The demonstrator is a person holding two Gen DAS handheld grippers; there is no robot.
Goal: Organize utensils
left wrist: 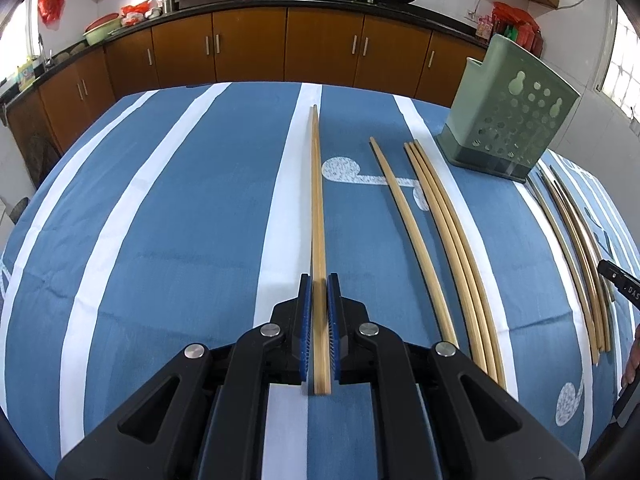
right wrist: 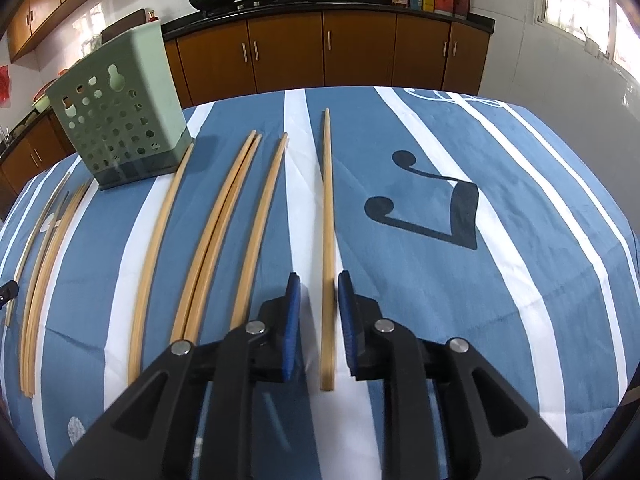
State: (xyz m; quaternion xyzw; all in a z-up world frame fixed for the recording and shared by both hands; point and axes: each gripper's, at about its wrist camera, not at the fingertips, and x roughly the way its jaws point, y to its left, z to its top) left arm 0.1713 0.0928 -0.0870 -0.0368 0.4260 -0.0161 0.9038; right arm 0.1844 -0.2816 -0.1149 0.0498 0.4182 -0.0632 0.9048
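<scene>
Currently left gripper (left wrist: 319, 288) is pinching a chopstick pair (left wrist: 317, 200) lying on the striped surface (left wrist: 180, 220); right gripper (right wrist: 319, 286), jaws spread, is straddling one chopstick (right wrist: 328, 220). Green holder (right wrist: 120, 116) is standing nearby.

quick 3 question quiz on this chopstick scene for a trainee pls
1. True or false: the left tool is shut on a pair of chopsticks.
2. What lies between the fingers of the right tool?
3. Multiple choice: the green holder is A) lying on its side B) standing upright on the blue cloth C) held in a tool.

Key:
1. True
2. A single chopstick, lying on the cloth, not yet gripped.
3. B
</scene>
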